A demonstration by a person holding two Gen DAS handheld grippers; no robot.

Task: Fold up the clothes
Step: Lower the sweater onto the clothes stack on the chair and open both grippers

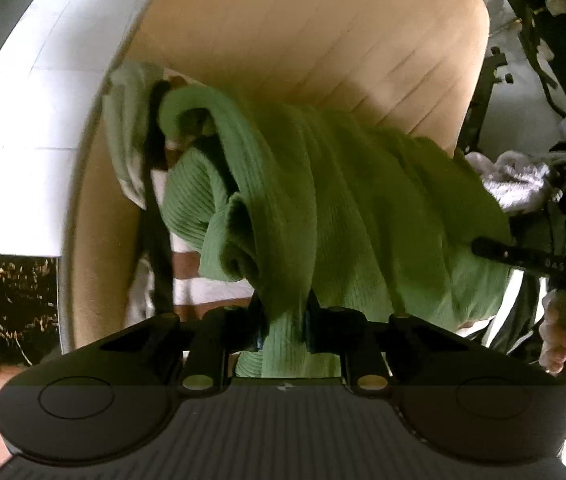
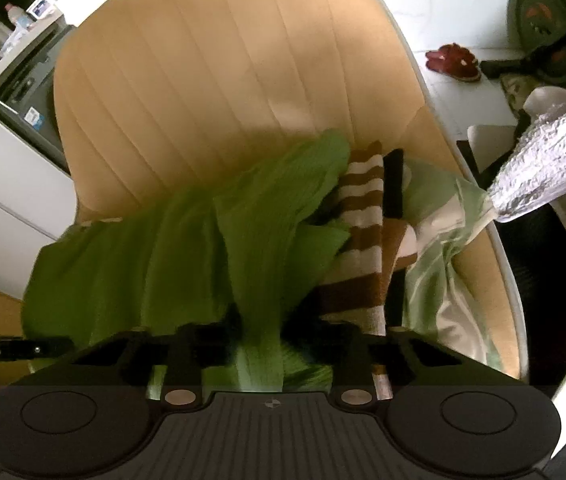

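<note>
From the left wrist, the left tool point(image 1: 283, 330) is clamped on a bunched ridge of the green ribbed sweater point(image 1: 323, 184), its two black fingers pressing the knit from either side. The sweater lies heaped on the seat of a tan chair point(image 1: 323, 32), draped over a brown-and-white striped garment point(image 1: 203, 280) and beside a pale green cloth point(image 1: 127, 132) at the chair's left rim. At the right edge the other tool's black body and the hand point(image 1: 559, 332) that carries it show, close to the sweater's far side.

From the right wrist, the right tool point(image 2: 261, 340) is likewise closed on a fold of the same sweater, the cloth pinched between its fingers and running up toward the chair back. The striped garment and the pale green cloth lie just to the right; a red slipper point(image 2: 453, 62) sits on the floor beyond the chair.

The step in hand looks like lifting the sweater clear of the pile. To do it well, both grips should hold only the green knit, not the striped layer beneath. Raise both hands together, then draw them apart so the sweater hangs flat and its hem or shoulders can be found. A thick bunch can slip, so a firm pinch matters.
</note>
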